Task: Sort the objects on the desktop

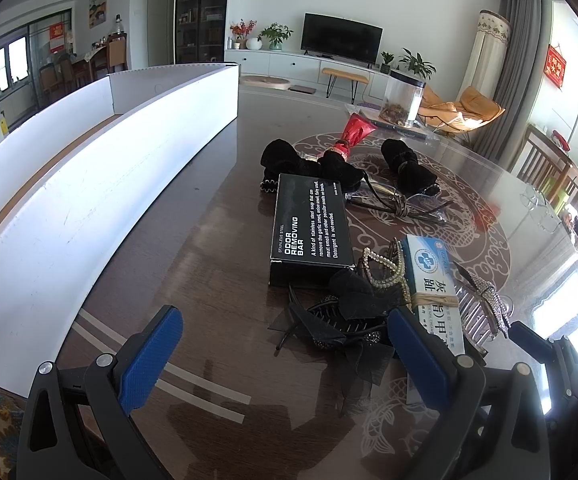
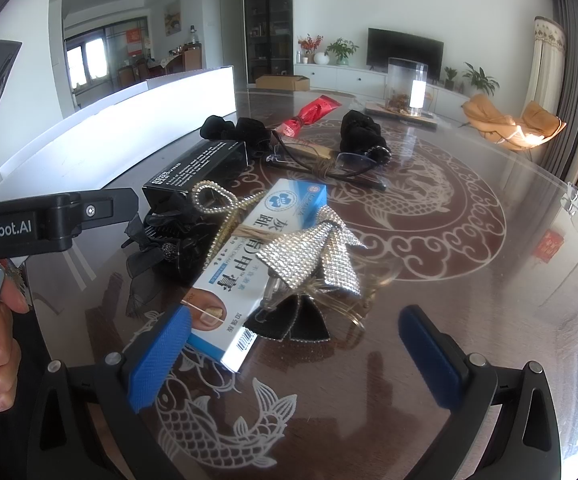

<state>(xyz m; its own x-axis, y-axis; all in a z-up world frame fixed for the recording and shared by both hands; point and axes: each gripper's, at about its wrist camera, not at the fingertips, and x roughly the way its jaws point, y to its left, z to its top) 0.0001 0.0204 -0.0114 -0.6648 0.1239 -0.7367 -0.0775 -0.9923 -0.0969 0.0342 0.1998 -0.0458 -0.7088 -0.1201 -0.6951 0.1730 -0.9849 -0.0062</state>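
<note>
Both my claws hang wide apart over the glossy patterned surface, gripping nothing. My left claw faces the clutter with the long white tray to its left. Just ahead lie the black box, a black lace clip and a pearl clip. My right claw hovers over the blue-and-white carton, which is bound with twine; its near end lies beside my left pad. A rhinestone bow rests against the carton. Farther off are glasses, two black scrunchies and a red wrapper.
</note>
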